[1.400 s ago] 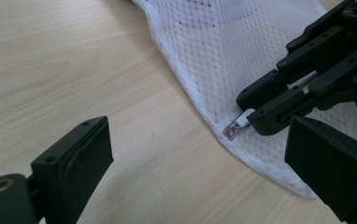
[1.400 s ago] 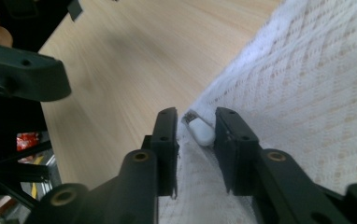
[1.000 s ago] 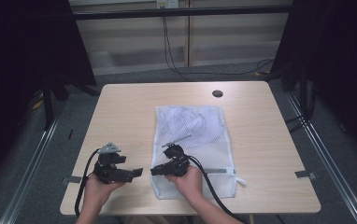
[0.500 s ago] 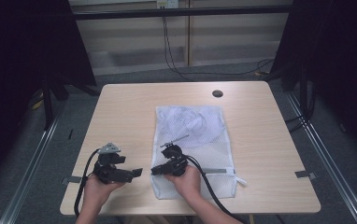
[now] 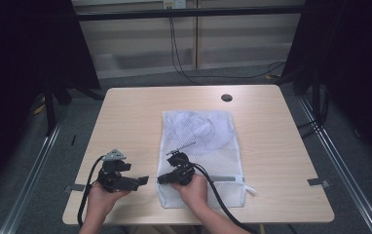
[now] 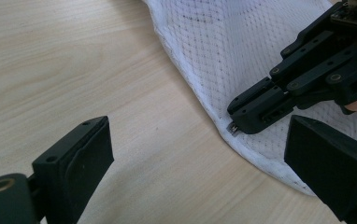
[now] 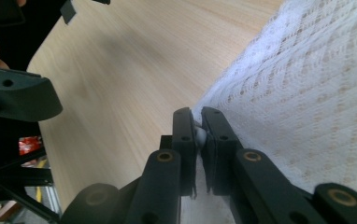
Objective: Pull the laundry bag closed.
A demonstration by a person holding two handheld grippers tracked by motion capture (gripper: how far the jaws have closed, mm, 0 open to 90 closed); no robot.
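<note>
Right gripper (image 5: 160, 179) unmoved, white mesh bag (image 5: 208, 146) flat

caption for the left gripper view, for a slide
Open left gripper faces the right gripper, shut on the edge of a white mesh bag on the table.

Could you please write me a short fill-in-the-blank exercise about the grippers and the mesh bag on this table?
1. The right gripper is shut on the edge of the ____ mesh bag.
2. The left gripper has its jaws ____ and holds nothing.
3. The bag lies flat on a ____ table.
4. In the high view, the left gripper is over bare table to the ____ of the bag.

Missing words: white; open; wooden; left
</note>
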